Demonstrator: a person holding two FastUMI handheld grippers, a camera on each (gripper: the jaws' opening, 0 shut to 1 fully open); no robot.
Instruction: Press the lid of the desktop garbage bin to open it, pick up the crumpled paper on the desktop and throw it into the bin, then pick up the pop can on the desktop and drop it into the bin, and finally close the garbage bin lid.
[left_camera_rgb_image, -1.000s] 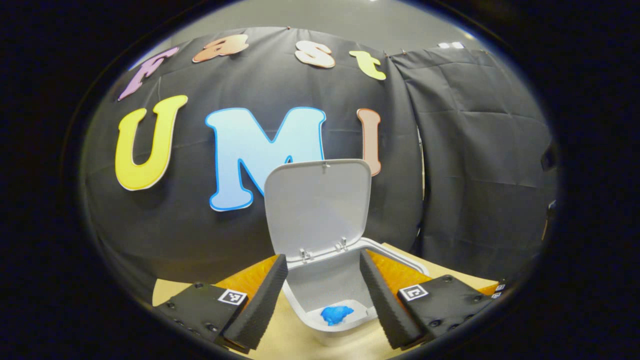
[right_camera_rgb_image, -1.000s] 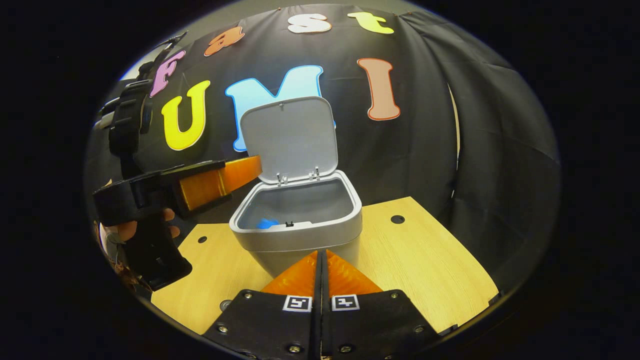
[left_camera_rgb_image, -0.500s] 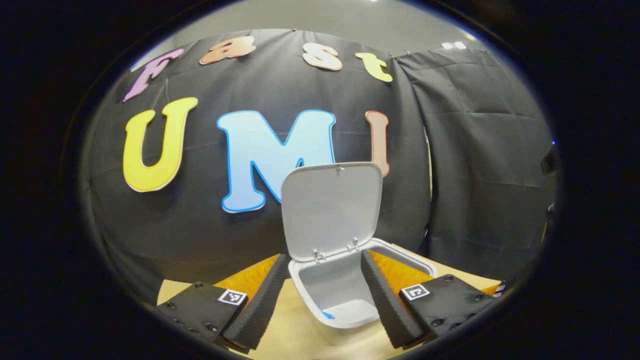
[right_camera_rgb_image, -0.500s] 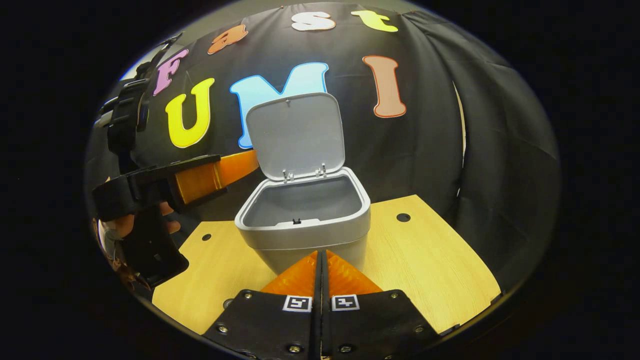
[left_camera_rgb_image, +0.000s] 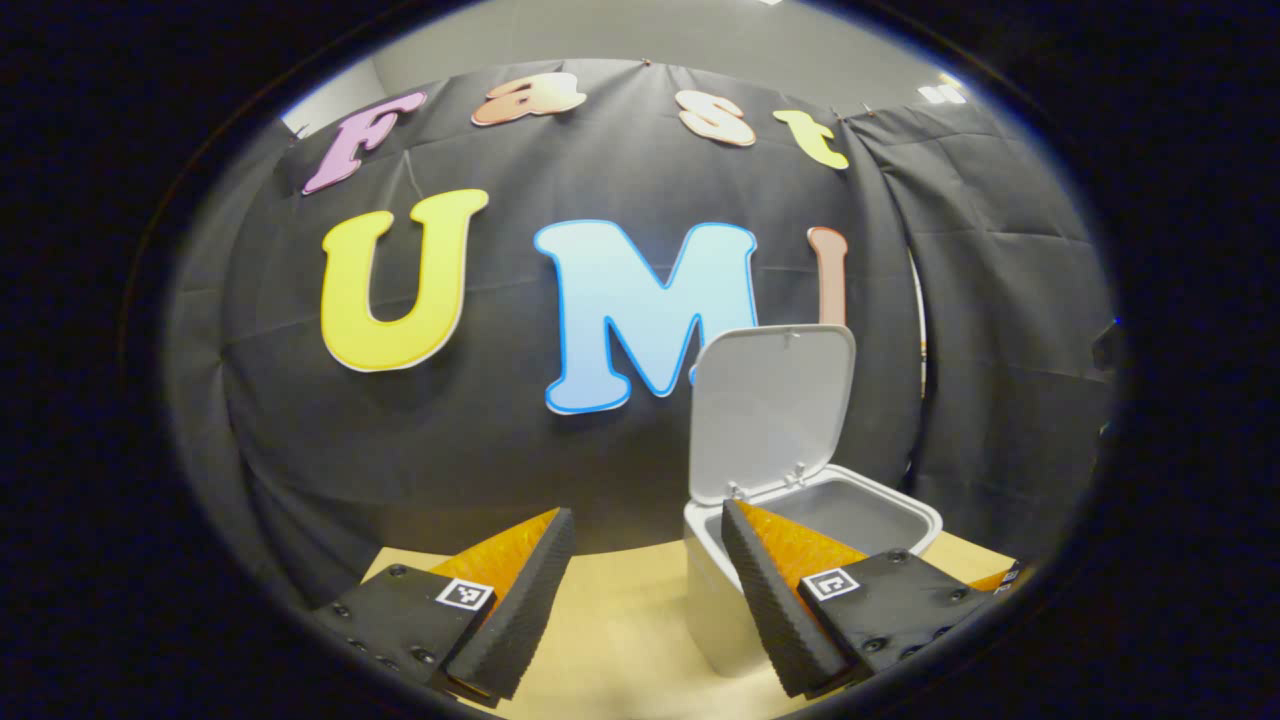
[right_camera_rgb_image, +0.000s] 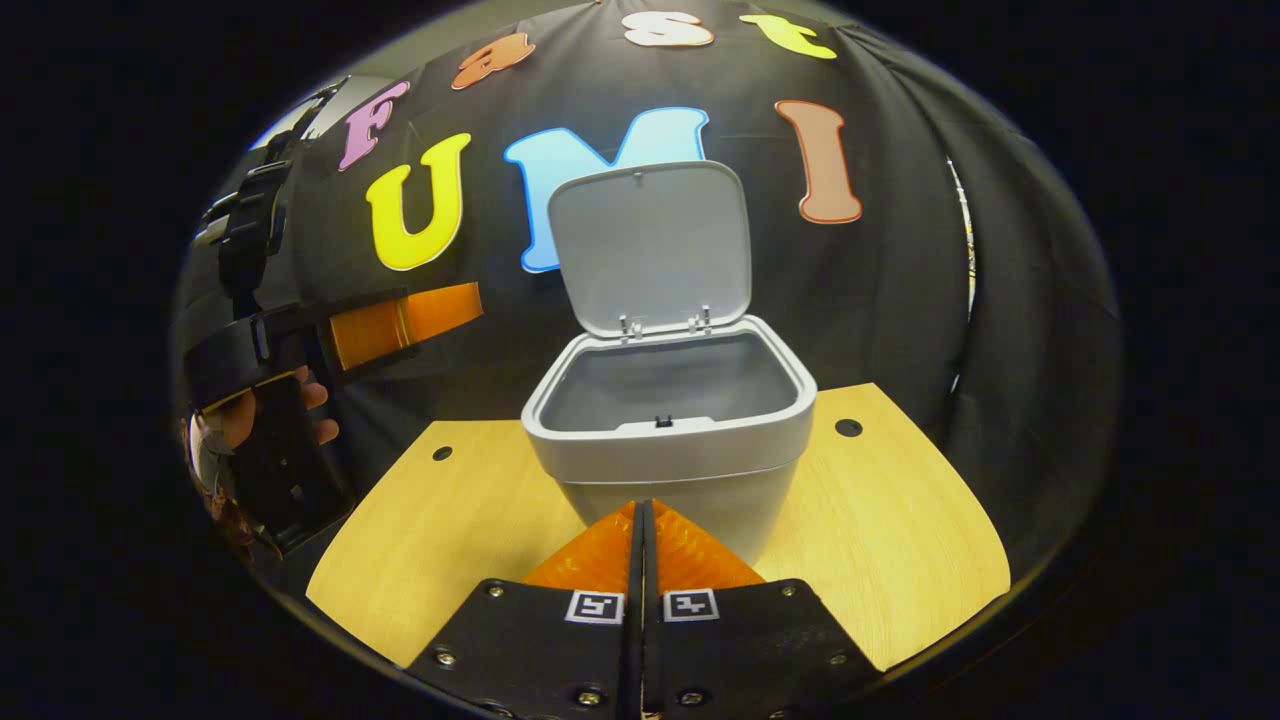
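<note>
1. Standing open on the desktop (right_camera_rgb_image: 880, 560), the garbage bin (right_camera_rgb_image: 668, 455) has its lid (right_camera_rgb_image: 650, 245) upright; judging by this, the paper step is done and the pop can is next.
2. The left gripper (left_camera_rgb_image: 640, 590), fingers apart and empty, hangs left of the bin; the right gripper (right_camera_rgb_image: 640, 540), fingers together, points at the bin's front.
3. A second ago the left gripper hung over the bin's mouth, blue paper visible inside; it has since swung leftward.
4. The next move calls for finding the can.

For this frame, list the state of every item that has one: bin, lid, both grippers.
Garbage bin: upright on the table, open; contents not visible.
Lid: raised, standing upright on its rear hinges.
Left gripper: open, holding nothing, off to the bin's side.
Right gripper: shut, empty, in front of the bin.
</note>
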